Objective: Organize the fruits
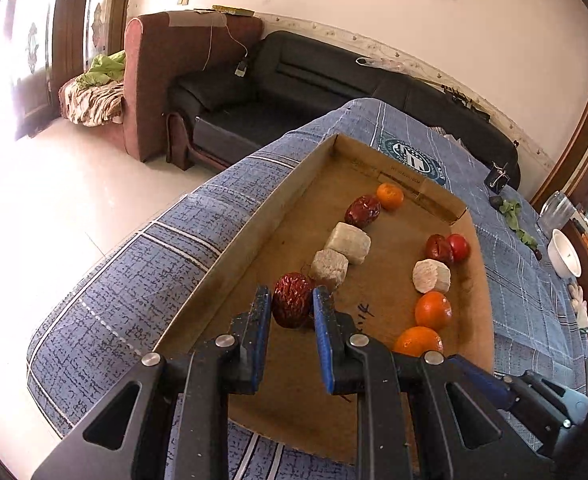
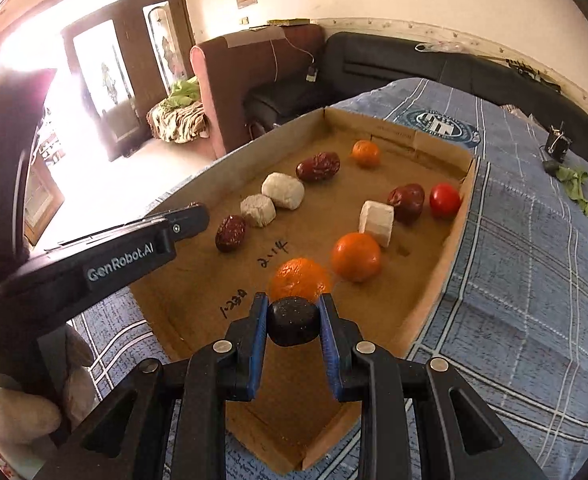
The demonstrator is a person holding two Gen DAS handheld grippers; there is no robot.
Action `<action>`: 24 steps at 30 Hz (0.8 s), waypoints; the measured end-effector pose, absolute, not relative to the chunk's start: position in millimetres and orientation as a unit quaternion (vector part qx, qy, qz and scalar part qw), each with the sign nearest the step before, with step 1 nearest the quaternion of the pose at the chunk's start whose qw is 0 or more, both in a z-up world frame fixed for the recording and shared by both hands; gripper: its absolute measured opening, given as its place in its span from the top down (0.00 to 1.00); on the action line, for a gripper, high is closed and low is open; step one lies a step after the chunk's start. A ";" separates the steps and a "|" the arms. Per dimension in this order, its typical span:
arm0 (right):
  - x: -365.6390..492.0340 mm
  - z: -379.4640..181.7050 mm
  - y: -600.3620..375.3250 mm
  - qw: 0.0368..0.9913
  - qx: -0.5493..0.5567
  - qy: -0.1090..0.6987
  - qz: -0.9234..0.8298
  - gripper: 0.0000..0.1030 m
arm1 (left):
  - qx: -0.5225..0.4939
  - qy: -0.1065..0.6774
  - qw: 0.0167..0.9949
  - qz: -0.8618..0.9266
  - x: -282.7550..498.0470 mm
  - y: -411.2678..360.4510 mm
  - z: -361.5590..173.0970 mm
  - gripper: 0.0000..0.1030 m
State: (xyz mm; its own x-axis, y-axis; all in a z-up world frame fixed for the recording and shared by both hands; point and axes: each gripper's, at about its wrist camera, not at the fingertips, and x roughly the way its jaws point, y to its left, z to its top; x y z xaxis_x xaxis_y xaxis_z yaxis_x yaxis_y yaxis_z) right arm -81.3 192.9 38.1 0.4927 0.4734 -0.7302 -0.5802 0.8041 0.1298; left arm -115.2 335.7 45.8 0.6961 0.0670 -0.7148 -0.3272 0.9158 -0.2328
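The right gripper clenched a dark fruit above the cardboard tray, seemingly to extend its row, while the left gripper loosely straddled a red date.

I found both views daylit, with glare from the glazed doors blowing out the left side and washing over the floor. Fisheye bending curved the walls and darkened the corners. The cardboard tray stayed sharp, its shadows soft.

black sofa | brown armchair | white bowl | checked blue cloth
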 end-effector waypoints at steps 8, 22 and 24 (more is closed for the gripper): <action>-89.6 46.8 188.6 0.870 -0.063 0.379 0.308 0.54 | -0.168 0.360 0.911 0.112 -121.1 329.0 60.1 0.40; -108.9 67.7 93.6 0.916 0.014 0.332 0.223 0.29 | -0.053 0.320 0.925 0.198 -139.5 269.6 94.1 0.13; -110.6 66.3 80.5 0.918 0.026 0.333 0.211 0.29 | -0.037 0.304 0.931 0.201 -144.6 255.8 100.3 0.09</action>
State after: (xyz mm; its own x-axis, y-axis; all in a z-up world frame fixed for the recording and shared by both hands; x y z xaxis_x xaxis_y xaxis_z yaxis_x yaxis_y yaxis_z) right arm -110.6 80.5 66.3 0.6882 0.4055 -0.6016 -0.3710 0.9093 0.1886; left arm -144.6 255.8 100.3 0.7348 0.3515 -0.5801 -0.3959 0.9167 0.0540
